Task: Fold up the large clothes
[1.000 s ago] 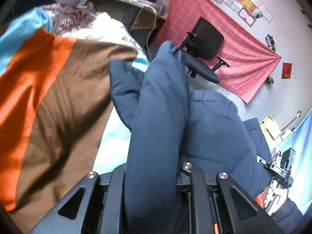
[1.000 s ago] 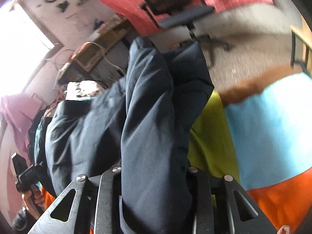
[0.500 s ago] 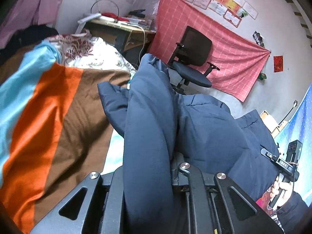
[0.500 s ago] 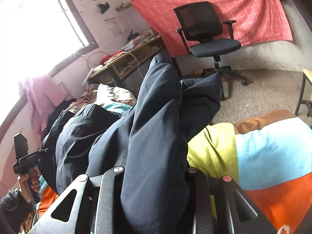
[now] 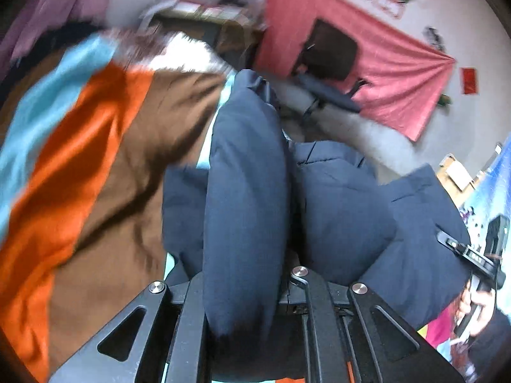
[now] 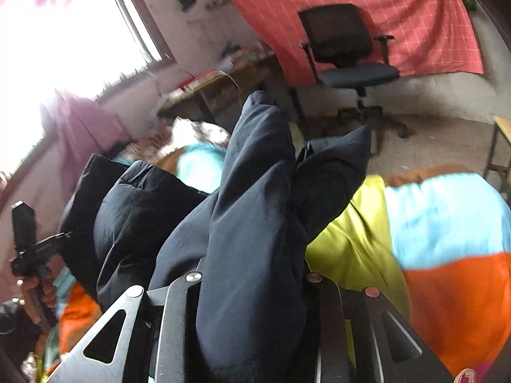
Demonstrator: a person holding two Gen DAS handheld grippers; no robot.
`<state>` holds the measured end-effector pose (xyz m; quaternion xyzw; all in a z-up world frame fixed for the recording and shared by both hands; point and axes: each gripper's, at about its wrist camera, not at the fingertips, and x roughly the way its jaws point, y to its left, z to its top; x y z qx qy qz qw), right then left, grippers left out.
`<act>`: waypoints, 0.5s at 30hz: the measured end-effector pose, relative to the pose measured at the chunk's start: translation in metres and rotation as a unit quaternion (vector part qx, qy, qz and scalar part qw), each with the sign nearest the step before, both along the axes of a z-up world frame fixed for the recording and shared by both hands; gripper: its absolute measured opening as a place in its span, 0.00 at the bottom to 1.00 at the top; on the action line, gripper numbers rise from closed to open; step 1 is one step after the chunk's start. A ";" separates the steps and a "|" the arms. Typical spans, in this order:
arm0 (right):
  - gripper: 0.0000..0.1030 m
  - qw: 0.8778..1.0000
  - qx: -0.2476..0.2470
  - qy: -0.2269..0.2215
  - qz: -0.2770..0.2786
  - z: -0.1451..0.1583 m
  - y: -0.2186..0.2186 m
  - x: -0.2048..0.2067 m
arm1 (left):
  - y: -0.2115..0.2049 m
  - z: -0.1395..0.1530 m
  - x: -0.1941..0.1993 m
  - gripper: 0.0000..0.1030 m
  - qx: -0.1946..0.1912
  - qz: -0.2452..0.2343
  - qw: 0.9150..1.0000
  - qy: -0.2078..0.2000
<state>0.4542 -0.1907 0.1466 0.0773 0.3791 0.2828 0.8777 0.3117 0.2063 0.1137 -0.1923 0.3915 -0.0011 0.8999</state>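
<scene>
A dark navy padded jacket [image 5: 335, 210] hangs between my two grippers above a bed with a striped cover [image 5: 95, 166]. My left gripper [image 5: 249, 290] is shut on a thick fold of the jacket that bulges out in front of the jaws. My right gripper [image 6: 252, 290] is shut on another fold of the same jacket [image 6: 255, 223]. The fingertips of both are hidden by fabric. The right gripper also shows at the right edge of the left wrist view [image 5: 469, 255], and the left gripper at the left edge of the right wrist view [image 6: 32, 249].
The bed cover shows orange, brown, light blue and yellow-green stripes [image 6: 431, 229]. A black office chair [image 6: 348, 54] stands before a pink cloth on the wall [image 6: 415, 22]. A cluttered desk [image 6: 217, 86] stands under a bright window [image 6: 64, 32]. A wooden stool [image 6: 501, 146] is at far right.
Both grippers have kept their hold on the jacket and moved with it; both views have swung and blurred. The bed cover fills more of the left wrist view.
</scene>
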 end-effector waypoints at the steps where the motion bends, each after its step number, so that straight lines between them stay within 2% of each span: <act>1: 0.26 1.000 -0.009 0.008 -0.015 -0.012 -0.003 -0.001 | 0.003 -0.009 0.001 0.08 -0.005 0.008 1.000 0.008; 4: 0.32 0.997 0.003 0.051 -0.060 -0.043 -0.024 0.004 | 0.017 -0.026 0.003 0.13 -0.023 0.025 0.999 0.024; 5: 0.34 0.996 0.005 0.061 -0.068 -0.053 -0.031 0.005 | 0.019 -0.028 0.004 0.18 -0.025 0.026 0.999 0.027; 7: 0.50 0.995 -0.008 0.070 -0.076 -0.067 -0.037 0.005 | 0.020 -0.030 0.006 0.24 -0.015 0.026 0.999 0.035; 8: 0.55 0.994 -0.023 0.070 -0.082 -0.073 -0.038 0.005 | 0.021 -0.029 0.007 0.30 -0.009 0.026 0.999 0.035; 10: 0.76 0.993 -0.039 0.064 -0.092 -0.080 -0.040 0.002 | 0.020 -0.030 0.004 0.40 0.001 0.025 0.999 0.033; 14: 0.87 0.988 -0.064 0.042 -0.131 -0.085 -0.043 -0.005 | 0.018 -0.030 -0.012 0.80 0.002 0.049 0.999 0.015; 15: 0.90 0.988 -0.067 0.033 -0.137 -0.084 -0.043 -0.008 | 0.019 -0.028 -0.017 0.83 0.001 0.062 0.998 0.005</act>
